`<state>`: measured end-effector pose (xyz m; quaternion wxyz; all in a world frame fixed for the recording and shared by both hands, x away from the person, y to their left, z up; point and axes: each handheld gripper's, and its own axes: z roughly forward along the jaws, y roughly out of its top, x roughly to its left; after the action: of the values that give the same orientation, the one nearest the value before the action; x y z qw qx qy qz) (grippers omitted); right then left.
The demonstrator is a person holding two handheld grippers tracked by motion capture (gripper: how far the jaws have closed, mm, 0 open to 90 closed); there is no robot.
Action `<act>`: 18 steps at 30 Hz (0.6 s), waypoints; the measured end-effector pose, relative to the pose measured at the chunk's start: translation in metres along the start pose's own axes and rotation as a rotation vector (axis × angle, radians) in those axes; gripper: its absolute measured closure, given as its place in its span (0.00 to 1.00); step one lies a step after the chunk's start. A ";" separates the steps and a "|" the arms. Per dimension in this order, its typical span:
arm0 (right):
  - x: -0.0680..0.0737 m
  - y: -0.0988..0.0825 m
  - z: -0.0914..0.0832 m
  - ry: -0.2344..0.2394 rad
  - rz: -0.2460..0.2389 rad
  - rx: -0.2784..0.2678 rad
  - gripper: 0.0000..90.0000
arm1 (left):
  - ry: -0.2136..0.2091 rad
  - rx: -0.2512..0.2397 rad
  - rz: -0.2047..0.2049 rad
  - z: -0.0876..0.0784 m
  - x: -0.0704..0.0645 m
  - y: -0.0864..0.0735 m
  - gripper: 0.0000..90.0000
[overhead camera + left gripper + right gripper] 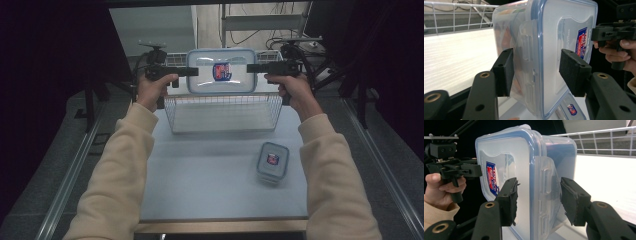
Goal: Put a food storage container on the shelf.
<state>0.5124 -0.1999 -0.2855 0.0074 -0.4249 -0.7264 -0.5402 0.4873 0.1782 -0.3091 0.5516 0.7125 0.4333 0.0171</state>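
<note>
Above the white wire basket [223,114] at the far end of the table, a large clear plastic container with a blue-rimmed snap lid [221,71] hangs in the air, lid facing the person, its lower edge just over the basket's near rim. The left gripper [192,72] pinches the container's left side and the right gripper [252,68] its right side; in the left gripper view both black foam pads [506,71] bracket the clear latch flap, one against the body wall and one at the lid face, and the right gripper view shows its pads [510,200] likewise set to either side of the latch. The basket is a thin grid of white wire around an open, bare floor. On the smooth pale tabletop [200,175], near its right edge, sits a small clear lidded box with a red-and-blue label [273,160], well apart from the basket, with open surface between them and to the left.
</note>
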 end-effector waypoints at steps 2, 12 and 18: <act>-0.005 0.002 0.003 -0.004 0.011 0.011 0.54 | -0.005 0.000 -0.013 0.005 0.004 0.000 0.52; -0.028 0.012 0.014 0.007 0.133 0.002 0.53 | -0.018 0.007 -0.101 0.017 0.017 0.013 0.52; -0.032 0.017 0.020 -0.036 0.192 -0.005 0.52 | -0.030 0.000 -0.186 0.025 0.027 0.018 0.50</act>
<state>0.5530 -0.2025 -0.2954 0.0451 -0.5024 -0.6809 -0.5309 0.5274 0.1758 -0.3171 0.5573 0.6693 0.4893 -0.0447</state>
